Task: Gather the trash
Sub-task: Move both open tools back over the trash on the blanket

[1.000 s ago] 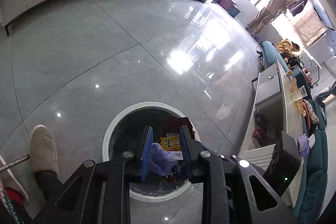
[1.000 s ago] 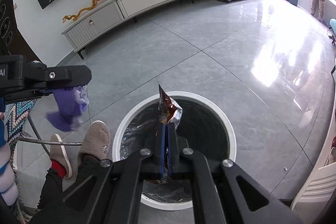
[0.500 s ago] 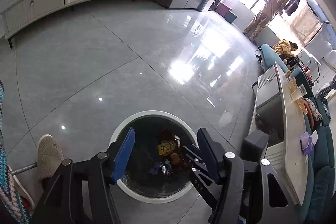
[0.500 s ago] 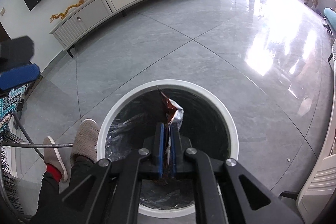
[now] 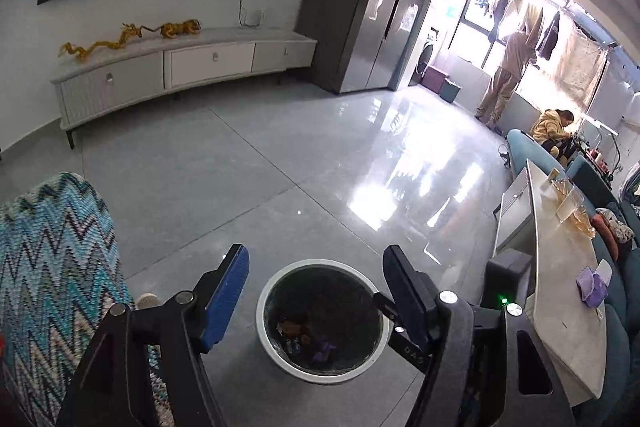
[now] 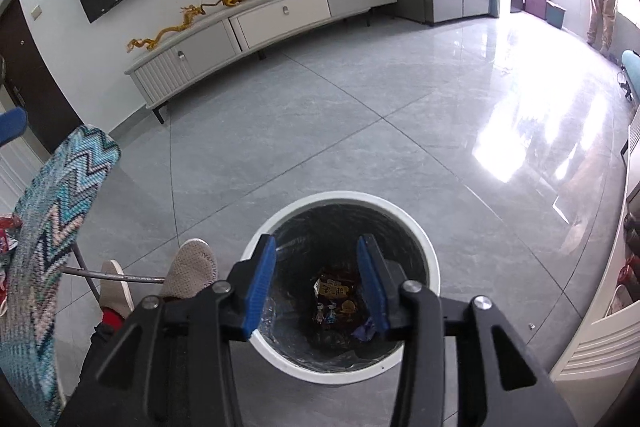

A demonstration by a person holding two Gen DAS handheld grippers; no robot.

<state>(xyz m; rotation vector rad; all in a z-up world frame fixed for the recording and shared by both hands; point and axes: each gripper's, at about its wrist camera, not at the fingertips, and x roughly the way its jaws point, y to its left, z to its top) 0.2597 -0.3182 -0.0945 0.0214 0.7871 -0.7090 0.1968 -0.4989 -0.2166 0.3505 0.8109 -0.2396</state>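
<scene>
A round white-rimmed trash bin (image 5: 261, 311) (image 6: 344, 196) lined with a dark bag stands on the grey tile floor. Inside lie a yellow-brown snack wrapper (image 6: 334, 291), a purple scrap (image 6: 363, 331) and other litter (image 5: 296, 327). My left gripper (image 5: 317, 259) hangs high above the bin, its blue-padded jaws wide and still opening, with nothing between them. My right gripper (image 6: 317, 241) is over the bin's mouth, closer to it, and its jaws are also opening with nothing between the pads.
A chair back in a zigzag knit cover (image 5: 52, 267) (image 6: 52, 219) stands at the left. A person's feet in beige slippers (image 6: 188, 267) rest beside the bin. On the long pale table (image 5: 560, 327) at right lies a purple wad (image 5: 592, 285). TV cabinet (image 6: 260, 23) along the wall.
The left gripper let go of the purple wad, opened and rose away from the bin. The right gripper released the brown wrapper, which dropped into the bin, then lifted.
</scene>
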